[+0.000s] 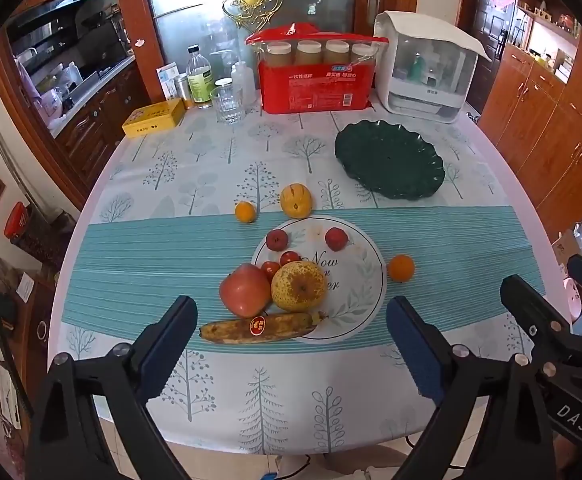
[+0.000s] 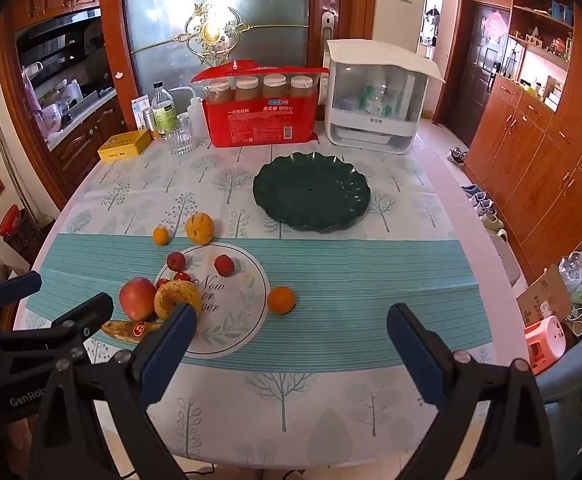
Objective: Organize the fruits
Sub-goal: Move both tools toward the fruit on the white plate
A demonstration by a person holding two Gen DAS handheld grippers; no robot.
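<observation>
Loose fruit lies mid-table: a spotted banana (image 1: 259, 327), a red apple (image 1: 245, 289), a speckled pear (image 1: 299, 286), several small red fruits (image 1: 277, 239), two oranges (image 1: 401, 268) (image 1: 245, 212) and a yellow fruit (image 1: 296, 200). An empty dark green scalloped plate (image 1: 389, 159) sits at the back right; it also shows in the right wrist view (image 2: 311, 192). My left gripper (image 1: 291, 320) is open above the near table edge, just short of the banana. My right gripper (image 2: 291, 326) is open, to the right of the fruit, near the orange (image 2: 281, 300).
Along the back edge stand a red box of jars (image 1: 315, 80), a white appliance (image 1: 427, 76), a glass (image 1: 227, 104), bottles (image 1: 199, 78) and a yellow tin (image 1: 154, 118). Wooden cabinets (image 2: 539, 152) line the right; shoes, a box and a stool lie on the floor there.
</observation>
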